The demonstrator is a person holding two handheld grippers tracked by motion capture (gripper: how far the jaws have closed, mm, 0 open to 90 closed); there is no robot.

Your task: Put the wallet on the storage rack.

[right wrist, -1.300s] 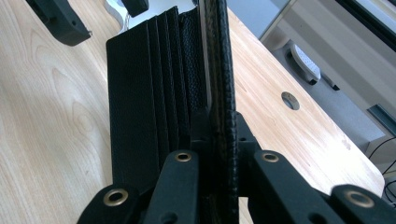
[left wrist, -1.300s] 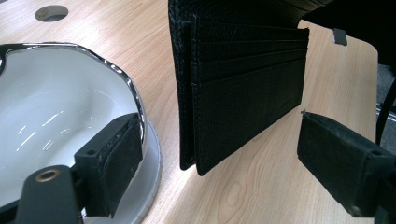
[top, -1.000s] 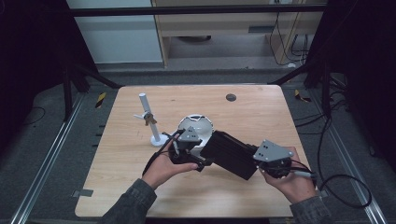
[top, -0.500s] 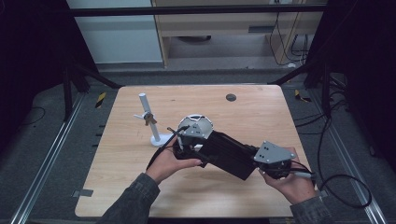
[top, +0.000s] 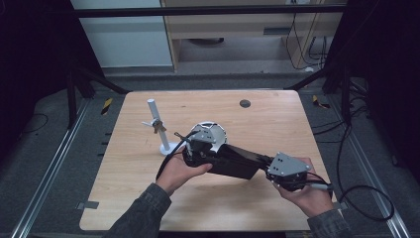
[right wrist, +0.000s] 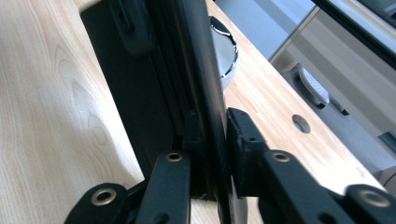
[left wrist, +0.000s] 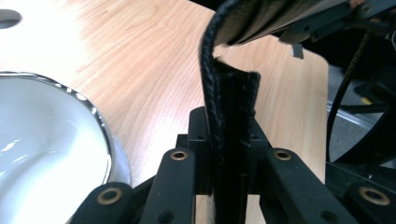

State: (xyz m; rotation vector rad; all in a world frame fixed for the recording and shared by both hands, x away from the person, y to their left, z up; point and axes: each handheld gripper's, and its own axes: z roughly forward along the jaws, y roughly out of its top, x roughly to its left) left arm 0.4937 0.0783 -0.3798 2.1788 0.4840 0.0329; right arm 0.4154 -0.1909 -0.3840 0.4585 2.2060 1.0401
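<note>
A lab or test room: a bare wooden table (top: 277, 124) stands inside a dark metal frame (top: 208, 10) on grey carpet (top: 44, 148), with floor rails (top: 47, 173) left and right and loose cables (top: 364, 198) at right.

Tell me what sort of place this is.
Probably a lab or recording workspace rather than a home: a bare wooden table stands inside a dark metal frame, loose cables trail over the grey floor, and office-style cabinets line the back wall.

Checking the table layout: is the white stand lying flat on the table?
No, the white stand is upright on its round base, left of the bowl.
</note>
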